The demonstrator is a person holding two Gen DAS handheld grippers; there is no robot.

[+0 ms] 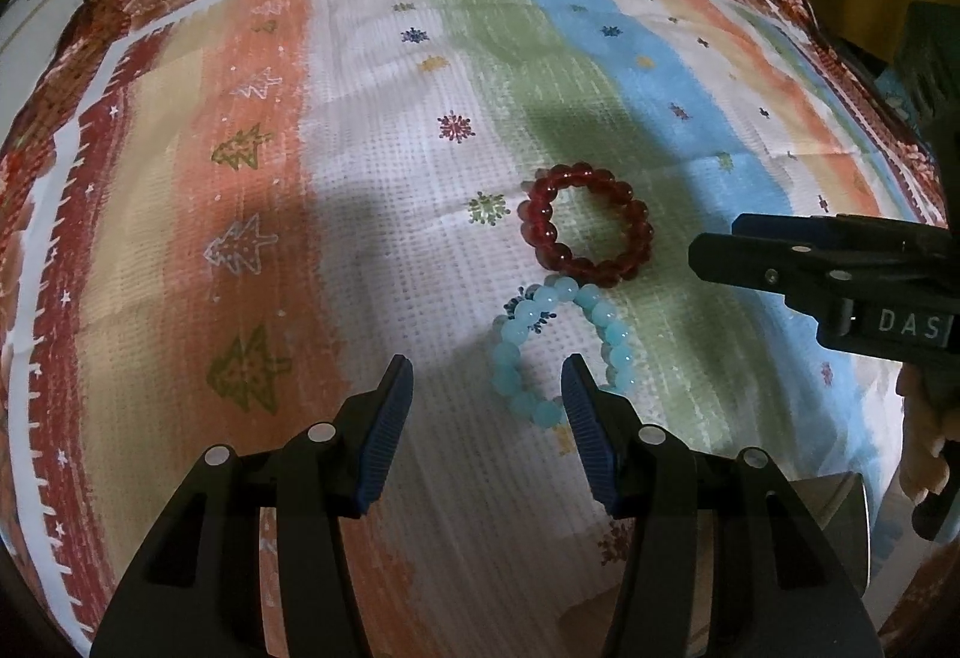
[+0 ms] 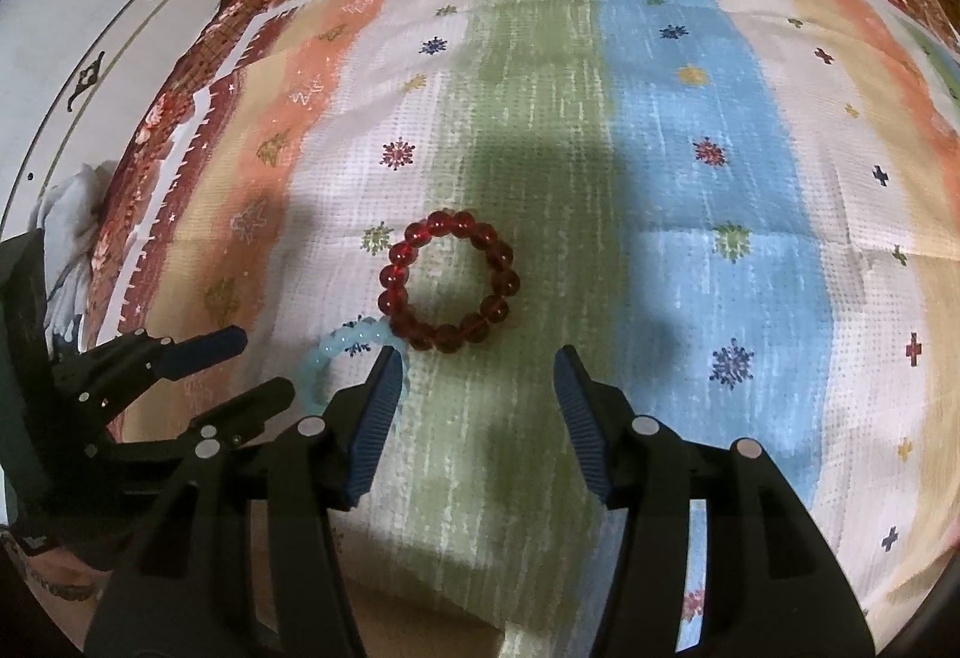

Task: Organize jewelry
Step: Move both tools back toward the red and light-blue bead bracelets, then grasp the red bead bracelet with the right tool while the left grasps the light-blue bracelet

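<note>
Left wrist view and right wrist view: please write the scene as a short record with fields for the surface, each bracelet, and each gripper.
surface: striped cloth with snowflake and tree prints
red bracelet: lies flat in a closed ring
blue bracelet: lies beside the red one, looks to touch it
left gripper: open, holds nothing, blue bracelet near its right finger
right gripper: open, holds nothing, red bracelet just ahead
</note>
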